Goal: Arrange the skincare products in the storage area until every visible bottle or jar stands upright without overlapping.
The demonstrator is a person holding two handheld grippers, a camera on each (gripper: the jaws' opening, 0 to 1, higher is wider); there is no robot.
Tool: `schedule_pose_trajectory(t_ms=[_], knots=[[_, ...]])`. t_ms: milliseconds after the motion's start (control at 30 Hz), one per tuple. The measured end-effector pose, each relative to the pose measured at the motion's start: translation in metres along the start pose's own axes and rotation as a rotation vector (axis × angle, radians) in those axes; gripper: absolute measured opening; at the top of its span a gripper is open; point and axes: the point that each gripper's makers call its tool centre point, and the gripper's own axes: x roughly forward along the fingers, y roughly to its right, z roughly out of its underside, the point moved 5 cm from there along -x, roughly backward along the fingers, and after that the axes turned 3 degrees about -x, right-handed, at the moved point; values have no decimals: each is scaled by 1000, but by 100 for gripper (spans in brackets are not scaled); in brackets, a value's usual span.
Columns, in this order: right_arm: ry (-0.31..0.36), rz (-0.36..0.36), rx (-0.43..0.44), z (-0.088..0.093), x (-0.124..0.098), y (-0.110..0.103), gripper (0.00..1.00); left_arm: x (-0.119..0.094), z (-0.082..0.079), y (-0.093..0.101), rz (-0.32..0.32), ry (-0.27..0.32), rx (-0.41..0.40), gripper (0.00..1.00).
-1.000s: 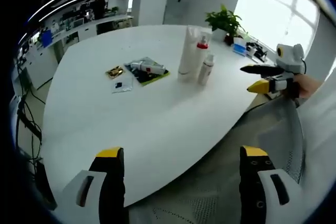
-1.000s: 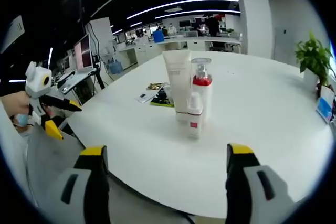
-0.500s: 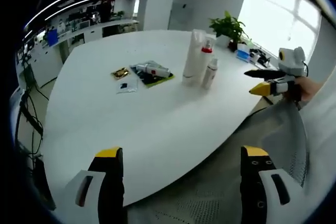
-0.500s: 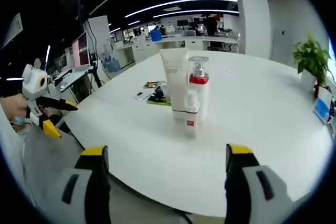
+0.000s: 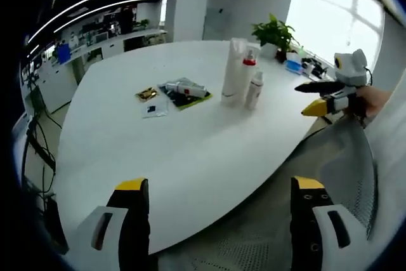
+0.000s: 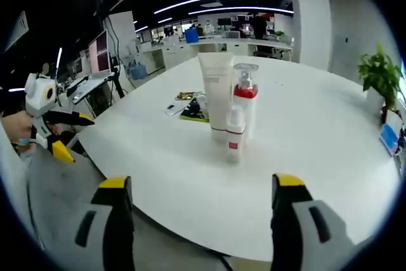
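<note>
Three products stand upright and close together on the white table (image 5: 190, 144): a tall white tube (image 5: 233, 71) (image 6: 216, 96), a pump bottle with a red collar (image 5: 247, 71) (image 6: 244, 99) and a small white spray bottle (image 5: 255, 90) (image 6: 235, 134). Another bottle (image 5: 185, 89) lies flat on a dark green sheet. My left gripper (image 5: 216, 185) is open over the table's near edge, far from the products. My right gripper (image 6: 196, 185) is open too, short of the bottles; it also shows at the right of the left gripper view (image 5: 320, 96).
A gold packet (image 5: 146, 94) and a small clear sachet (image 5: 152, 110) lie beside the green sheet (image 5: 184, 95). A potted plant (image 5: 274, 33) (image 6: 380, 77) and small items stand at the table's far side. A mesh chair back (image 5: 304, 182) is below the left gripper. Desks and monitors fill the background.
Both views shifted slightly as the hands drifted; the products look a little farther off in the left gripper view. Nothing on the table moved and both grippers stayed open.
</note>
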Motion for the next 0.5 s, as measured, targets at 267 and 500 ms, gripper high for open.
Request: schedule_pose_trajectory(t_ms=[267, 500], knots=[[-11, 1, -34, -9, 3, 2, 91, -1, -1, -1, 2, 14, -17, 90], [0, 37, -142, -31, 4, 6, 91, 1, -2, 6, 6, 16, 39, 90]])
